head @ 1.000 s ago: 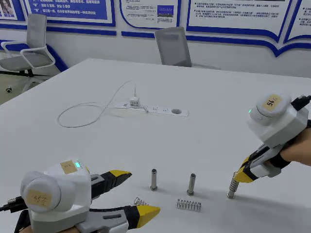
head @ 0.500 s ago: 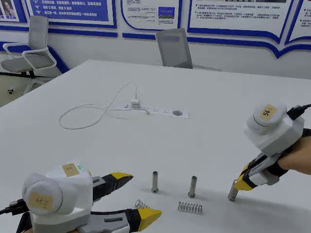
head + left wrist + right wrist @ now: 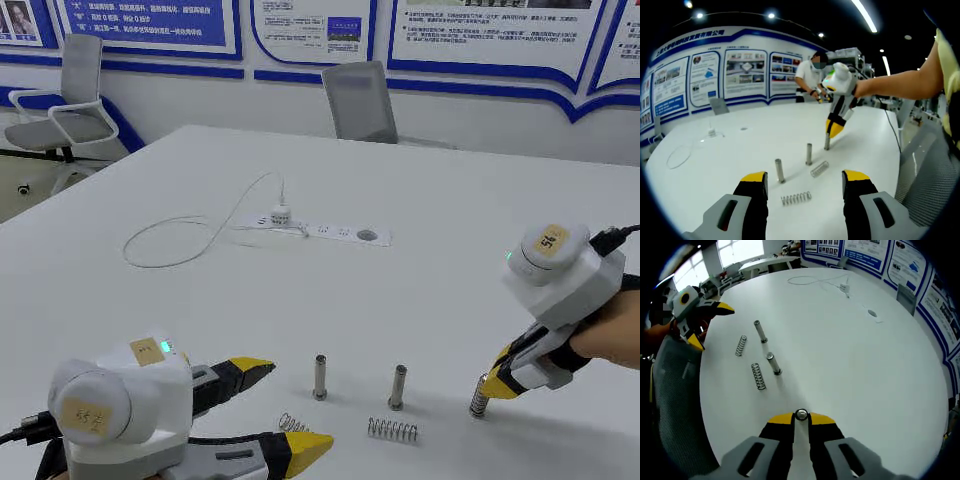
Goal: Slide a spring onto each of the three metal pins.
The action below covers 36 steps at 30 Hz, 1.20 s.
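White table (image 3: 420,290), three steel pins standing in a row near the front edge. R gripper (image 3: 489,386) has come down since a sec ago: its jaws are pinched narrow round the top of the fitted spring (image 3: 480,399), which now sits lower on the right pin (image 3: 801,414), coils bunched toward the base rather than stretched up above the head. R gripper view looks straight down on that pin head, set between the yellow tips. Middle pin (image 3: 398,387) and left pin (image 3: 320,377) are bare and upright, as before. Two loose springs lie flat where they lay earlier: one (image 3: 391,430) just near of the middle pin, the other (image 3: 292,423) near-left, beside the L gripper (image 3: 285,405). L gripper hovers low at the near-left w/ jaws spread wide, gripping nothing, much as it was a sec ago. Far back on the table, a power strip (image 3: 330,231) w/ a looped white cable (image 3: 170,240); grey chairs (image 3: 358,100) beyond.
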{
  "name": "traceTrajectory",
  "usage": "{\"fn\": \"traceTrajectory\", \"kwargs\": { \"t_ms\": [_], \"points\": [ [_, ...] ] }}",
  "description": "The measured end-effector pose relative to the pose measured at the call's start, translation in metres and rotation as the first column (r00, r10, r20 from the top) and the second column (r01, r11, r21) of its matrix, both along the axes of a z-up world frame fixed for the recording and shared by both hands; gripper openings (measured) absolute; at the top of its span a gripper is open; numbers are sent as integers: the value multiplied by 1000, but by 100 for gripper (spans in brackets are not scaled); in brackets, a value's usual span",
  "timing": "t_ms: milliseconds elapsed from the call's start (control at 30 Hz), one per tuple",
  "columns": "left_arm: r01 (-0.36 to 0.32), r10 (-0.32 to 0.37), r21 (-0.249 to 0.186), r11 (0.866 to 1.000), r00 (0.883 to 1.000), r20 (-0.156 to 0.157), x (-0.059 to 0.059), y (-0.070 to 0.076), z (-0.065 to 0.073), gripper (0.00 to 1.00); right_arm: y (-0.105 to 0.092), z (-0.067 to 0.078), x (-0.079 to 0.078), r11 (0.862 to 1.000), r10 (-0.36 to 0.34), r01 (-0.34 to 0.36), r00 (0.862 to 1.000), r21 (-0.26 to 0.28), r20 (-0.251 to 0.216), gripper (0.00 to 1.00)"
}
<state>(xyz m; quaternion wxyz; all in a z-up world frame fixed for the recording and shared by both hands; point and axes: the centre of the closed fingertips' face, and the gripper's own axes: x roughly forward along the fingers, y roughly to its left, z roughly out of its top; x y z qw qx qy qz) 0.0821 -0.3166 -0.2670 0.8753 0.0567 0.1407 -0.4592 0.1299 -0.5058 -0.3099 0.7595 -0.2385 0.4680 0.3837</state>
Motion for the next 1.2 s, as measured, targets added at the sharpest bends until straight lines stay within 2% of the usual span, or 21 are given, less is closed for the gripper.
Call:
{"fn": "traceTrajectory", "kwargs": {
  "t_ms": [267, 600, 1033, 1200],
  "points": [
    [0, 0, -2, 1000, 1000, 0, 0, 0, 0, 61, -1, 3, 1, 1000, -3, 2, 1000, 11, 16, 15],
    [2, -2, -2, 1000, 1000, 0, 0, -1, -1, 61, 2, 16, 0, 1000, 10, -11, 998, 25, 62, 17],
    [-3, 3, -3, 1000, 1000, 3, 0, 0, 1, 61, 21, 27, -4, 998, 59, -62, 994, 31, 96, 17],
    [-3, 3, -2, 1000, 1000, 3, 0, 0, 1, 61, 30, 25, -7, 996, 84, -87, 992, 30, 96, 18]
  ]
}}
